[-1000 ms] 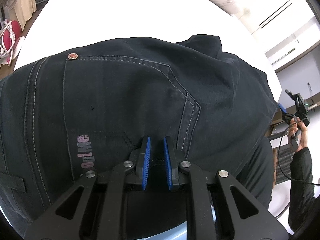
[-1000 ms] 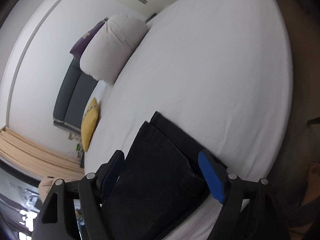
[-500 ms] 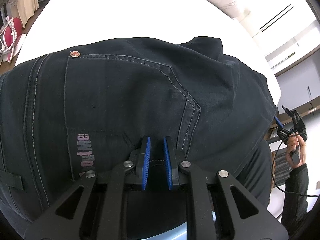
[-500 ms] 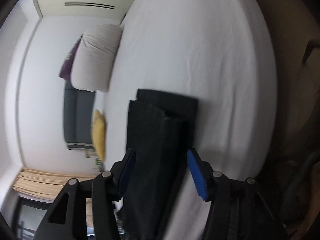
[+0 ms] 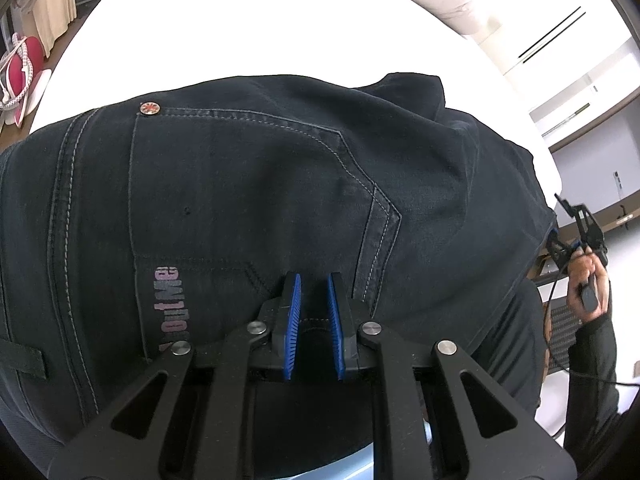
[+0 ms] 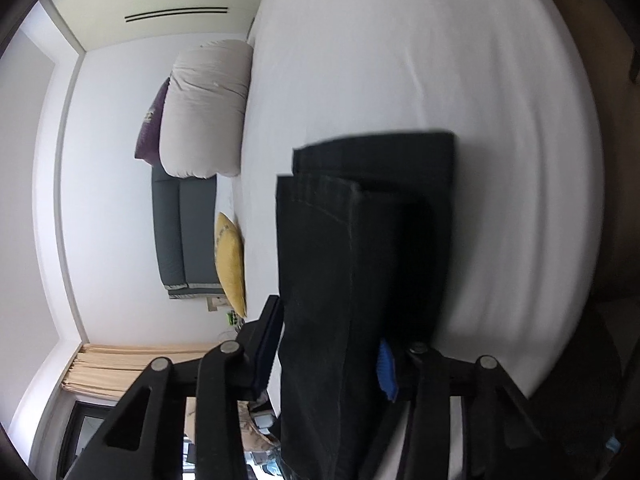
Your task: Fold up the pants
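ok, left wrist view: left gripper [image 5: 313,320] pinches the waist edge of the dark jeans [image 5: 248,200] on the white bed [image 5: 240,32]; thin bite, could slip. right wrist view: right gripper [image 6: 328,356] spread wide around the folded legs, unclamped, so layers may slide. no containers in view.

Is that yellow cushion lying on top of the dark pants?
No, the yellow cushion sits off beside the grey sofa, apart from the pants.
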Action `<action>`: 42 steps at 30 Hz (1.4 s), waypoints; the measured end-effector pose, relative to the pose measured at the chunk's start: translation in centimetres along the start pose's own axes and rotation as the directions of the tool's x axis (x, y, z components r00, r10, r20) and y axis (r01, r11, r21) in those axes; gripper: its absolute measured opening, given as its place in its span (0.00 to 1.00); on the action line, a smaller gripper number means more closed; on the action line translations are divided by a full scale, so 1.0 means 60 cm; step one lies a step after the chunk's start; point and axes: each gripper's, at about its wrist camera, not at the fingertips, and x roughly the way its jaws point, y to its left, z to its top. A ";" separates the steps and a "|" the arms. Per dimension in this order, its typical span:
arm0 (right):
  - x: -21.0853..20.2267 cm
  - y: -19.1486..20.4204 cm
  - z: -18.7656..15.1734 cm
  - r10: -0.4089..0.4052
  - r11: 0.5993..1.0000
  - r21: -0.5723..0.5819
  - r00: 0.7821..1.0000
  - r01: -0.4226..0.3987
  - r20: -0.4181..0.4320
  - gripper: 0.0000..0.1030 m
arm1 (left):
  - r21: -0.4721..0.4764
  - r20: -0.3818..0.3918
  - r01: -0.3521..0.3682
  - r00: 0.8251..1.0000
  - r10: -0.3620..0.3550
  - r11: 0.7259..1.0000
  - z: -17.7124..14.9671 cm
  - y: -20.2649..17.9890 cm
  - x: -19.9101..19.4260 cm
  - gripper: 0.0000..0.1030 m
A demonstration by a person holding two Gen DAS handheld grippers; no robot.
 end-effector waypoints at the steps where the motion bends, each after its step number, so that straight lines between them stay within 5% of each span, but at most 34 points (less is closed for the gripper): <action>1: 0.003 0.002 0.006 0.008 1.000 -0.005 1.000 -0.008 0.009 0.44 | -0.001 0.000 -0.002 1.000 0.002 1.000 0.000 -0.001 0.000 0.13; 3: 0.016 0.006 0.020 0.001 1.000 -0.019 1.000 -0.001 0.019 0.39 | -0.003 0.002 -0.005 1.000 0.005 1.000 0.000 -0.003 0.000 0.13; 6: 0.036 0.007 0.034 -0.028 0.999 -0.038 1.000 0.029 0.009 0.09 | -0.007 0.004 -0.007 1.000 0.007 1.000 -0.002 -0.006 0.001 0.13; 7: 0.039 0.006 0.037 -0.041 0.998 -0.049 0.999 0.041 0.010 0.07 | -0.007 0.003 -0.009 1.000 0.009 1.000 -0.002 -0.007 0.001 0.13; 24: 0.021 -0.003 0.055 -0.094 0.987 -0.114 0.983 0.112 0.156 0.03 | -0.032 0.020 0.045 0.999 -0.045 0.998 -0.003 -0.006 -0.002 0.13; 40: 0.017 -0.004 0.059 -0.102 0.972 -0.199 0.988 0.124 0.116 0.01 | -0.043 0.040 0.086 0.996 -0.085 0.995 -0.007 0.025 -0.016 0.13; 42: 0.015 0.005 0.061 -0.119 0.969 -0.203 0.988 0.138 0.102 0.08 | -0.040 0.040 0.086 0.996 -0.084 0.996 -0.009 0.024 -0.015 0.13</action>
